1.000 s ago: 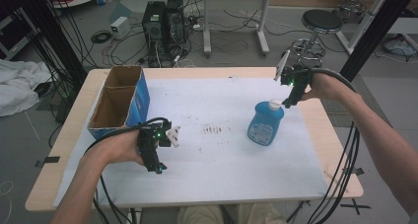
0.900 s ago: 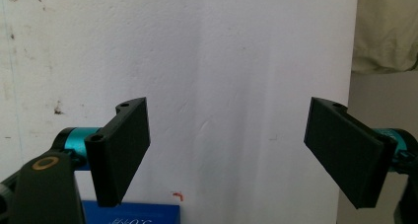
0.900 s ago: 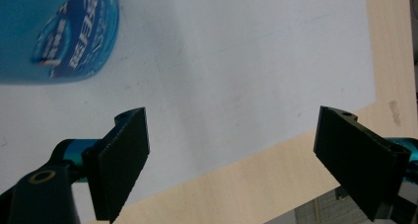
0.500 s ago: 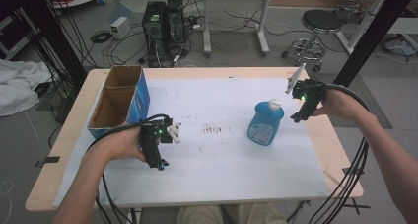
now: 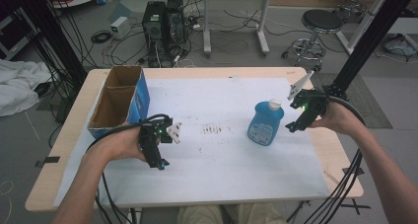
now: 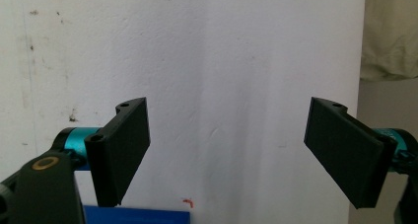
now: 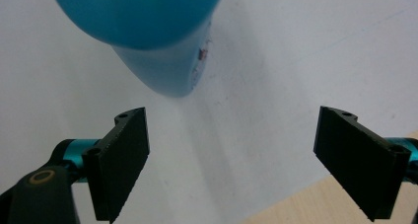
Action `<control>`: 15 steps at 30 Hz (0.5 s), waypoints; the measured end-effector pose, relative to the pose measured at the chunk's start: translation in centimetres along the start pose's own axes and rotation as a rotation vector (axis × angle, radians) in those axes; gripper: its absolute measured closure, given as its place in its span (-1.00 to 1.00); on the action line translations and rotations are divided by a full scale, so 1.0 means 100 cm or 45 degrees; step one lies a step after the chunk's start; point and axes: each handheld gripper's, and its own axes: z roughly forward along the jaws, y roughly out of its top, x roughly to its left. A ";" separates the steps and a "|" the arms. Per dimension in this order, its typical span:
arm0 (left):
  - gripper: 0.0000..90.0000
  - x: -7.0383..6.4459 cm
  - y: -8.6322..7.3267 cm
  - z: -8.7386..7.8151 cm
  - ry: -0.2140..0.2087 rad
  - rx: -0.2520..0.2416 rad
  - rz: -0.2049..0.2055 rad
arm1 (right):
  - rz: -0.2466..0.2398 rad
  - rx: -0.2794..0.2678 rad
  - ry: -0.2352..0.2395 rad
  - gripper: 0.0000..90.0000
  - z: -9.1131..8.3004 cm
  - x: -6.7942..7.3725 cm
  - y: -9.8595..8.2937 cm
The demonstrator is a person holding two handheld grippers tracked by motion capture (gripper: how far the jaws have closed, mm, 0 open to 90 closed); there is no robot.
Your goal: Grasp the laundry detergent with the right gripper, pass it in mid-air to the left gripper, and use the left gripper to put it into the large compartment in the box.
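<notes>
My right gripper [image 5: 298, 119], jaws spread, empty, just right of the upright blue bottle [image 5: 265, 122]; left gripper [image 5: 156, 152] spread, near-left.

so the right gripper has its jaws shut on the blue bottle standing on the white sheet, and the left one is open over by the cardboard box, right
Not quite: the right gripper is open, not shut on the blue bottle. The right gripper view shows its jaws spread wide with the bottle ahead of them, untouched. The rest holds: the bottle stands on the white sheet, and the left gripper is open near the cardboard box.
</notes>
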 end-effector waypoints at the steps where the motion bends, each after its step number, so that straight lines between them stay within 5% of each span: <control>1: -0.61 0.000 0.000 0.000 0.003 -0.004 0.000 | 0.014 -0.014 0.006 -0.71 0.000 0.002 0.000; 15: -0.61 -0.002 0.000 -0.001 0.027 -0.013 0.007 | 0.134 -0.219 0.003 -0.71 0.016 0.019 -0.006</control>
